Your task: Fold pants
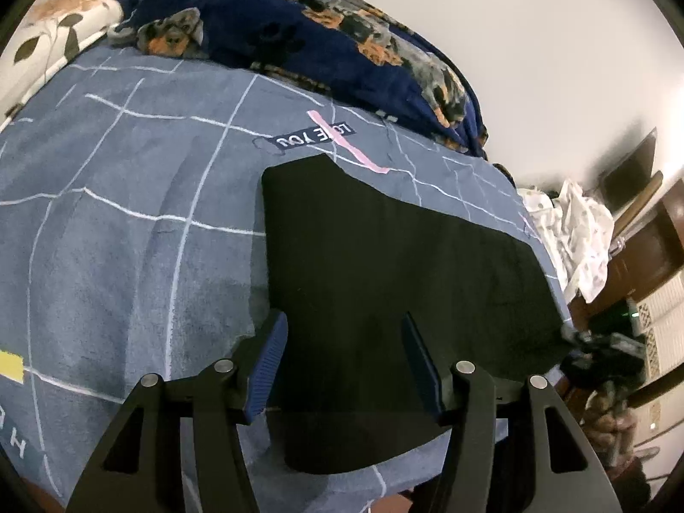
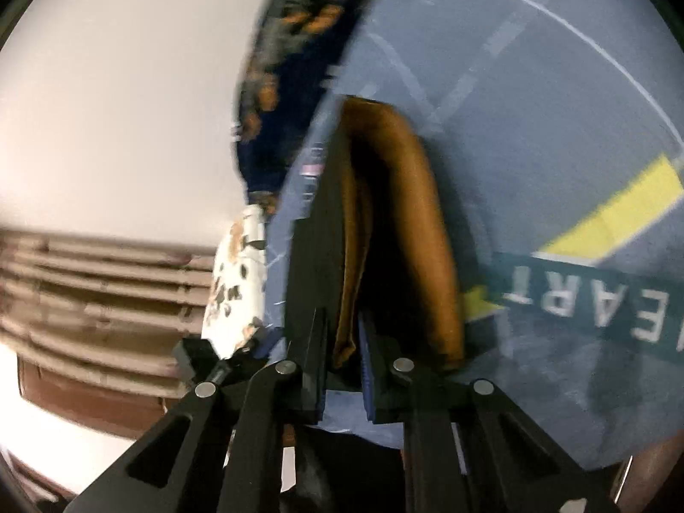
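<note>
A bed (image 1: 128,222) filled most of the room, spread with a blue-grey sheet crossed by thin white lines. A navy dog-print blanket (image 1: 325,21) lay heaped along its far edge against a plain pale wall (image 1: 534,42). Crumpled white cloth (image 1: 573,231) sat beside dark brown wooden furniture (image 1: 650,248). A floral pillow (image 1: 55,30) rested at one corner.

The pants (image 1: 384,265) are matt black cloth outside, with a smoother brown lining (image 2: 410,213) showing where they fold. The bedsheet (image 1: 128,222) looks like soft, slightly napped blue-grey cloth, and the blanket (image 1: 308,30) plush fleece. Both grippers have matt black plastic arms, ribbed blue pads (image 1: 267,363) and shiny metal pins (image 2: 402,364).
</note>
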